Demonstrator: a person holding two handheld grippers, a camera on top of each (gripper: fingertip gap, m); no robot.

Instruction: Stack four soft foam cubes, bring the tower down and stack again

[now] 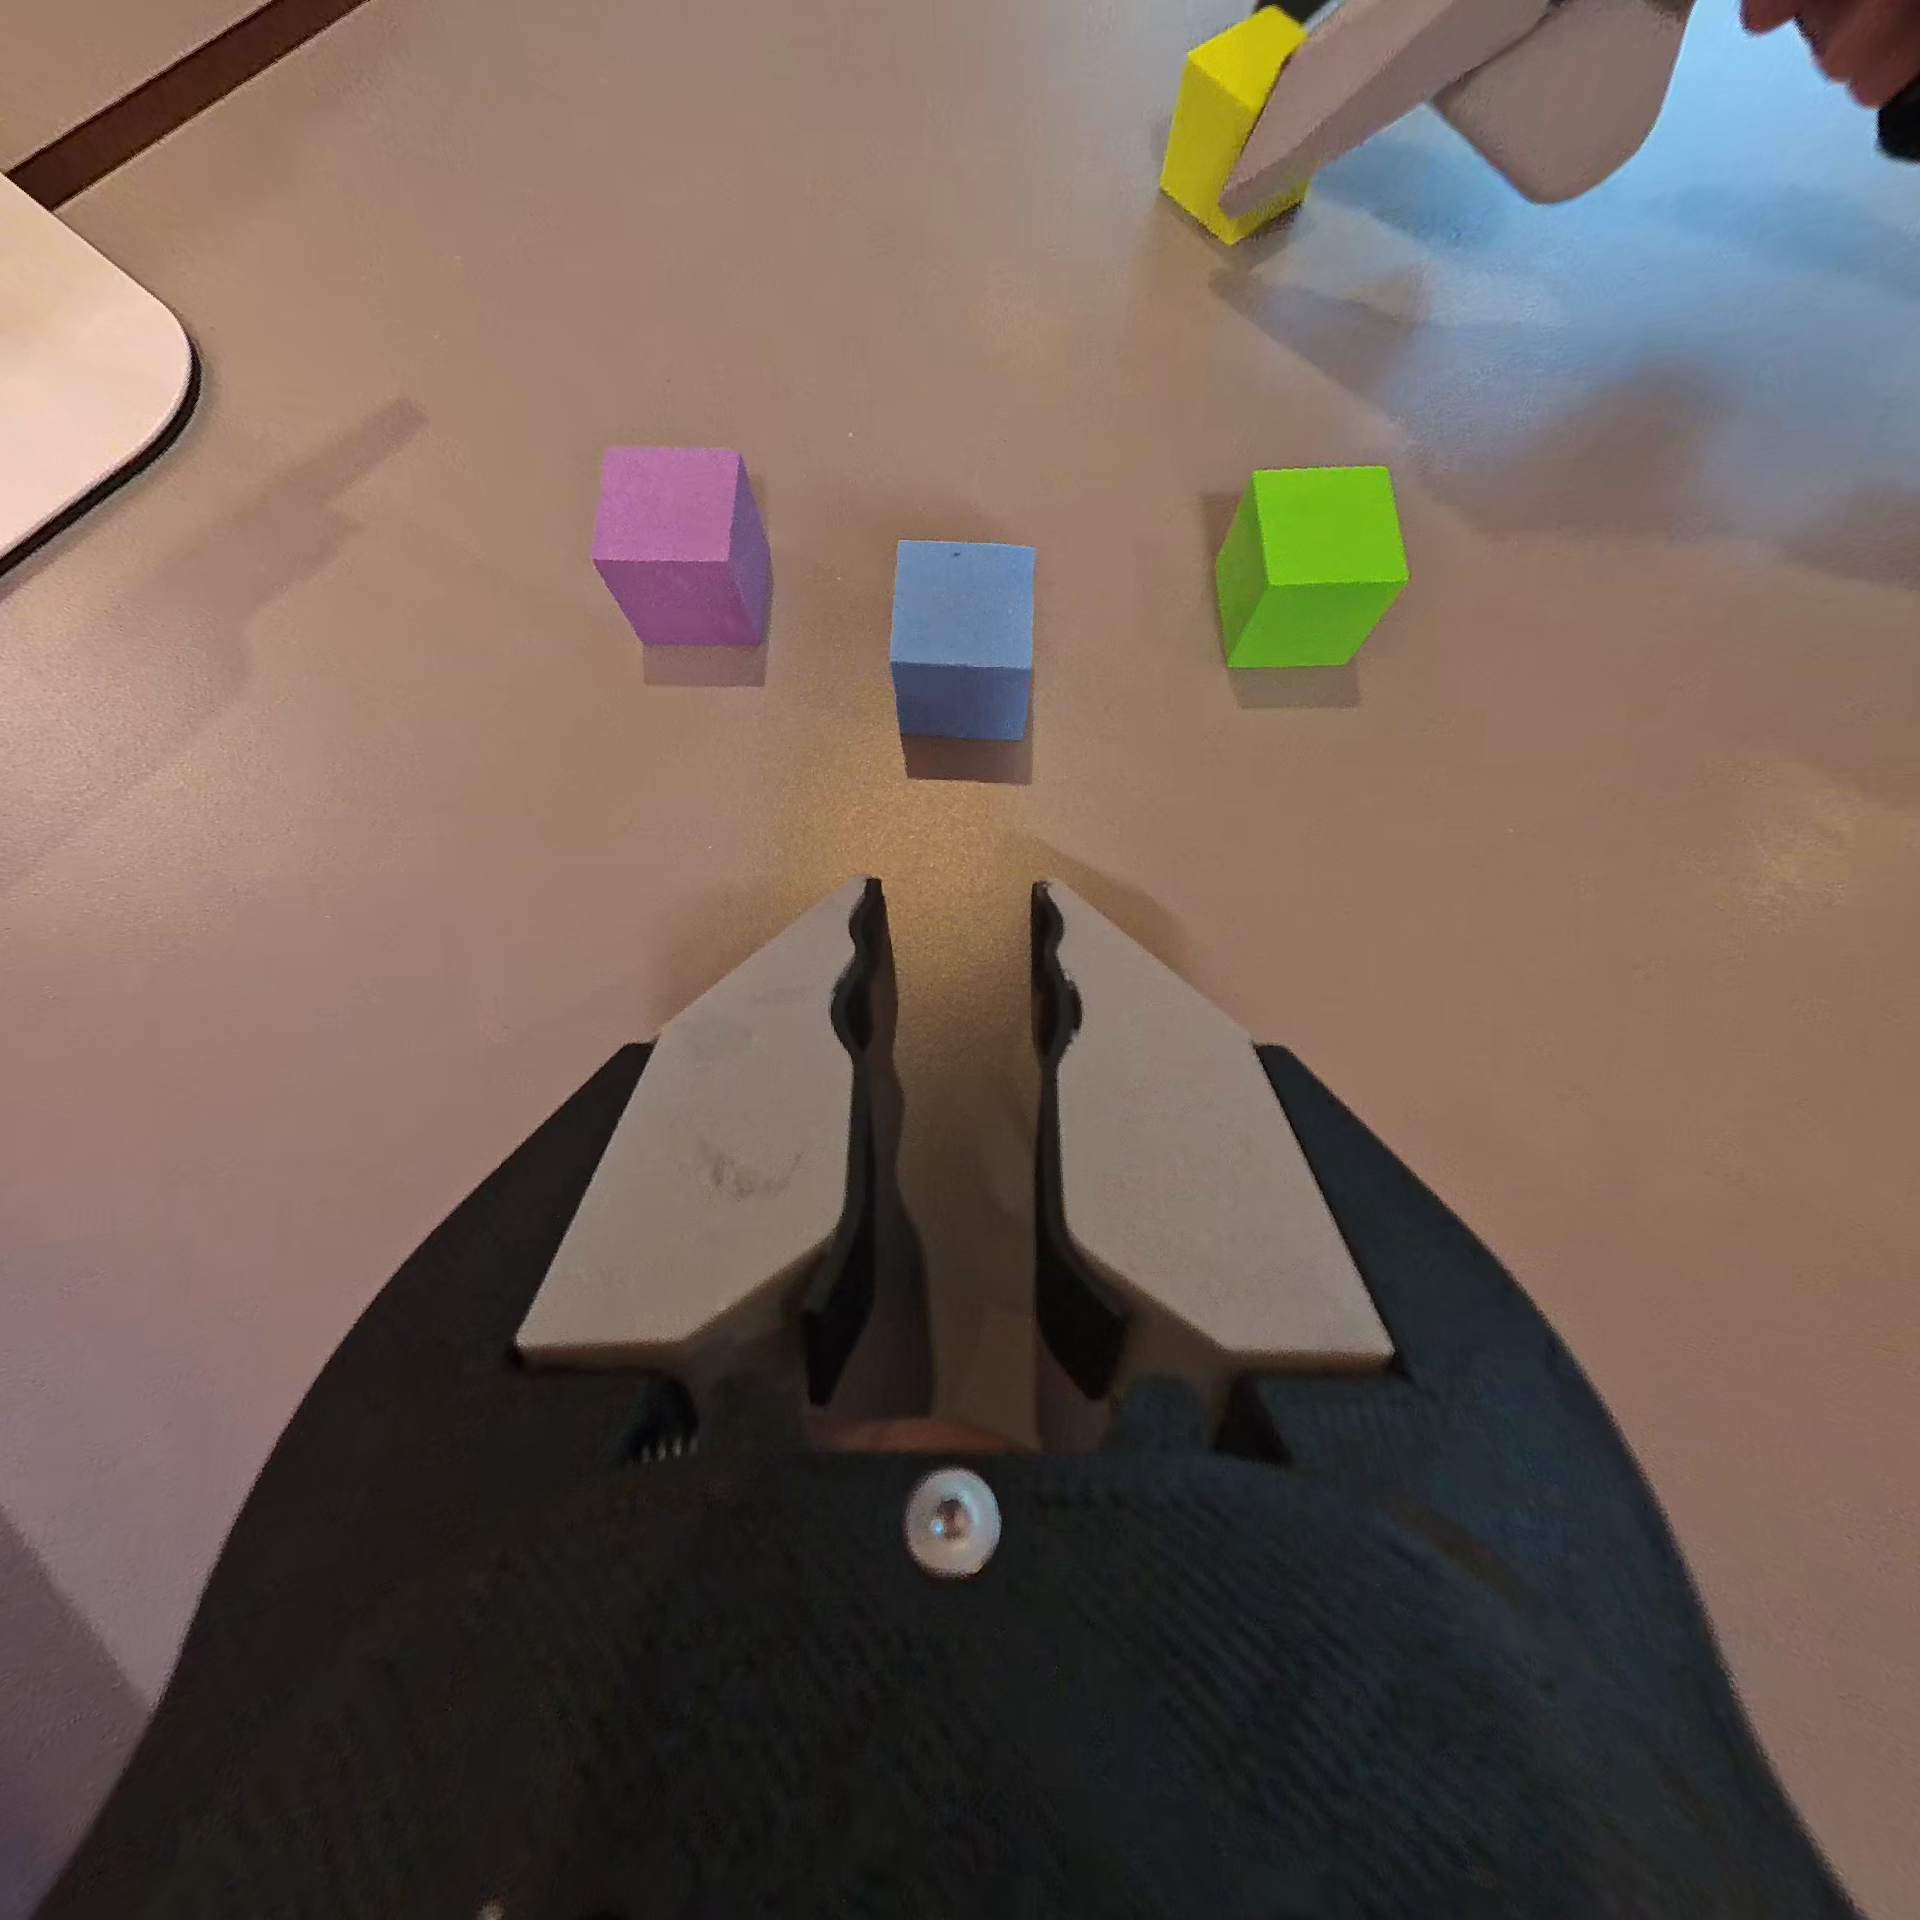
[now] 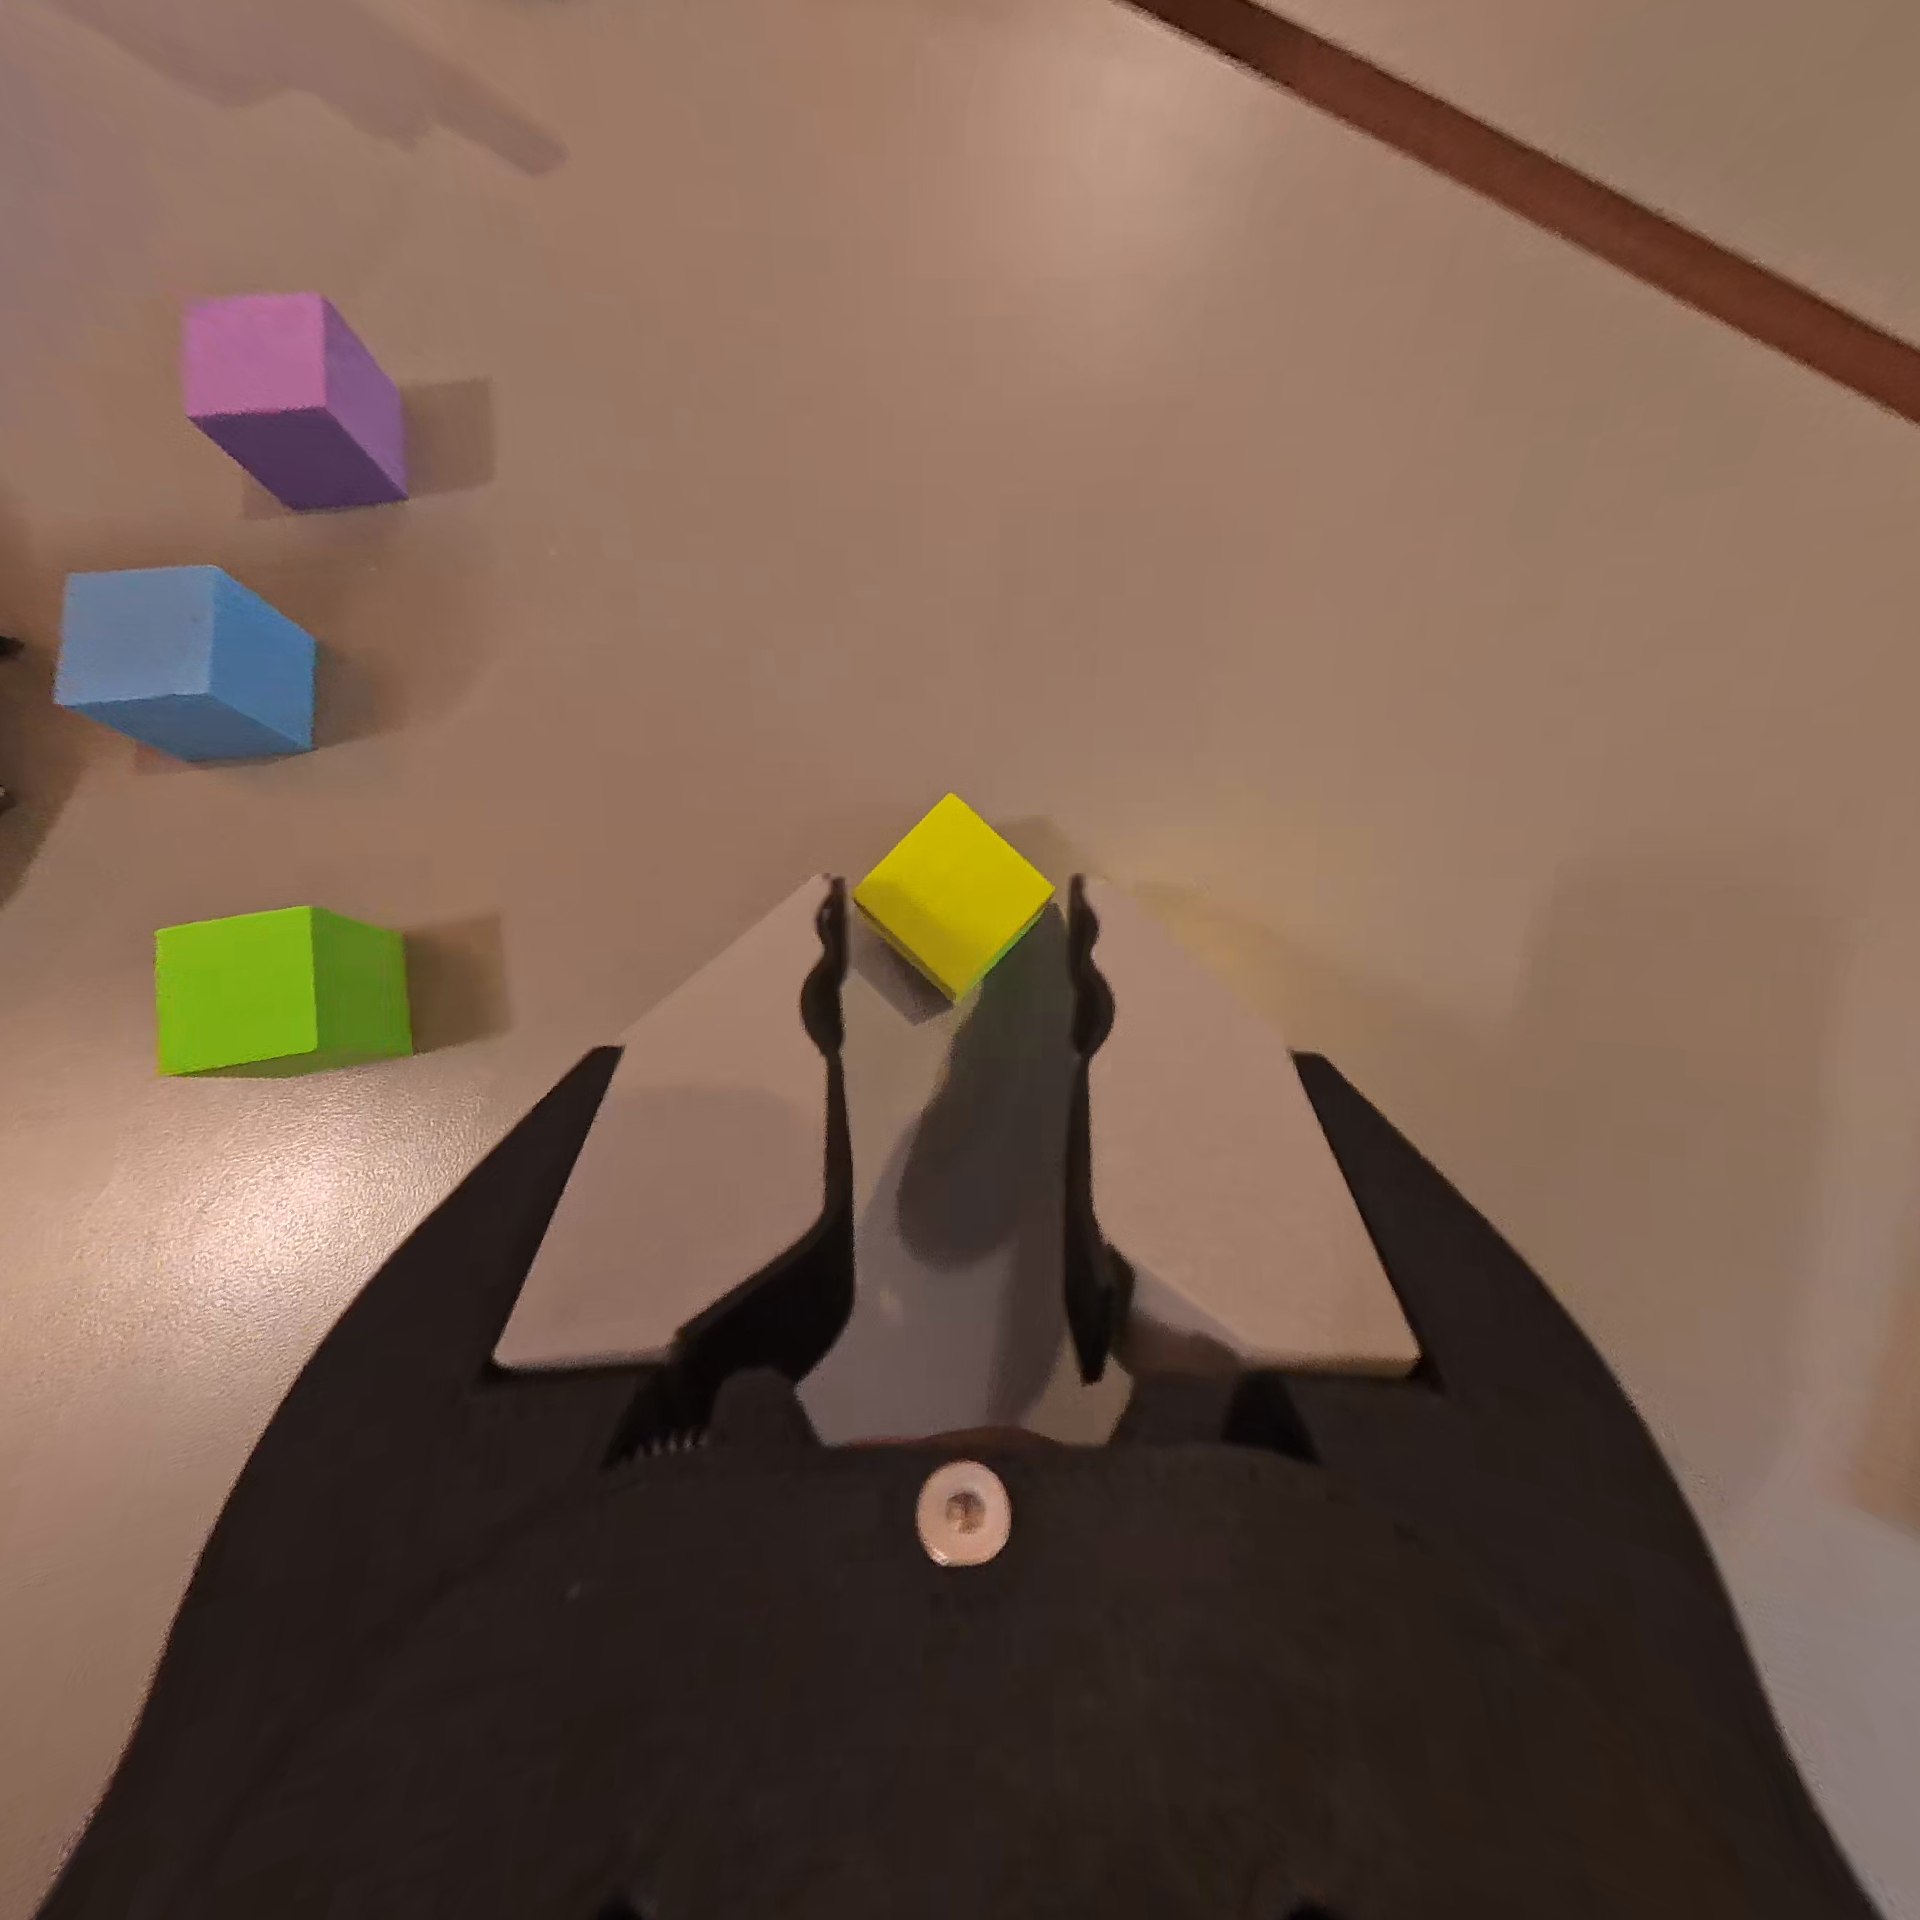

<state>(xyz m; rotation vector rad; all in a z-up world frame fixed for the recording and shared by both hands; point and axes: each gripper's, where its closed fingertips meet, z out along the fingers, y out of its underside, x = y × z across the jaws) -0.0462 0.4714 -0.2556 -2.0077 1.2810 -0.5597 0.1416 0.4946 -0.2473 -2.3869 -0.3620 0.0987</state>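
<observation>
Sitting on the big tan table point(image 1: 416, 935) are four foam cubes, none stacked yet, so the tower isn't begun, I think. A pale flat thing w/ a round corner point(image 1: 73, 416) pokes in at the table's left edge; can't tell what it is.

Next in size are the two tools. The left gripper point(image 1: 957, 894) hangs low over bare table, its fingers parted w/ nothing btwn them. It points right at the blue cube point(image 1: 962, 639), which sits a bit ahead of its tips. Prob. waiting its turn.

The right gripper point(image 2: 953, 894) is spread wide too, and holds nothing yet. The yellow cube point(image 2: 954, 894) sits right btwn its tips, turned corner-on. The fingers point(image 2: 727, 1039) don't look like they press it. I think it's there to pinch that cube first, since it lies far from the rest.

The purple cube point(image 1: 681, 545), blue one and green cube point(image 1: 1311, 566) sit in a loose row, well apart, so each has room for fingers.

The cube is soft, so a hard squeeze may squash it.
</observation>
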